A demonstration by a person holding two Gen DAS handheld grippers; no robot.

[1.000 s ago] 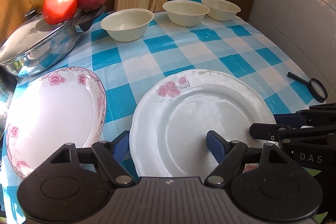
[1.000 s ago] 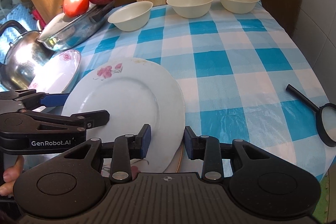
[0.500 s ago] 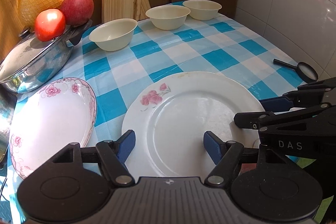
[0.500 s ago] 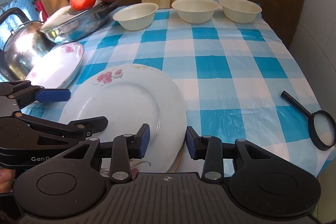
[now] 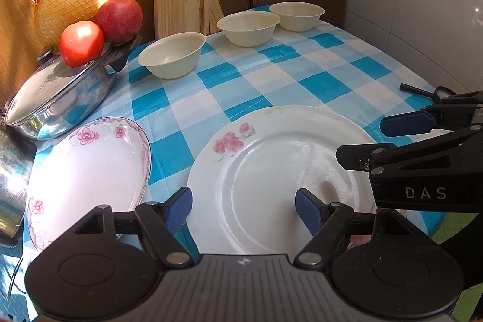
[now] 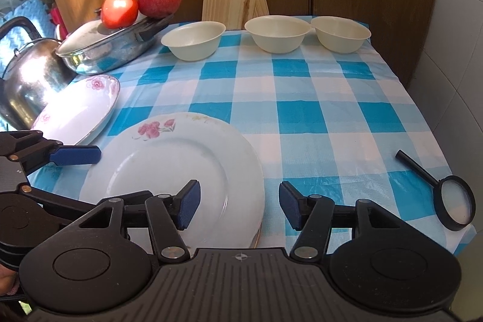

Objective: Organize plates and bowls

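Nearest us, our right tongs (image 6: 238,207) have just been opening off the stacked flowered plate (image 6: 169,168); our left tongs (image 5: 243,205) hang open over it. Beyond, one oval plate (image 5: 87,168) and three bowls (image 6: 277,33) remain unstacked.

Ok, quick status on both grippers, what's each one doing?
Left gripper: open, holding nothing, its fingers astride the near left rim of the flowered plate.
Right gripper: open, jaws have just been opening, astride the plate's right rim, gripping nothing.
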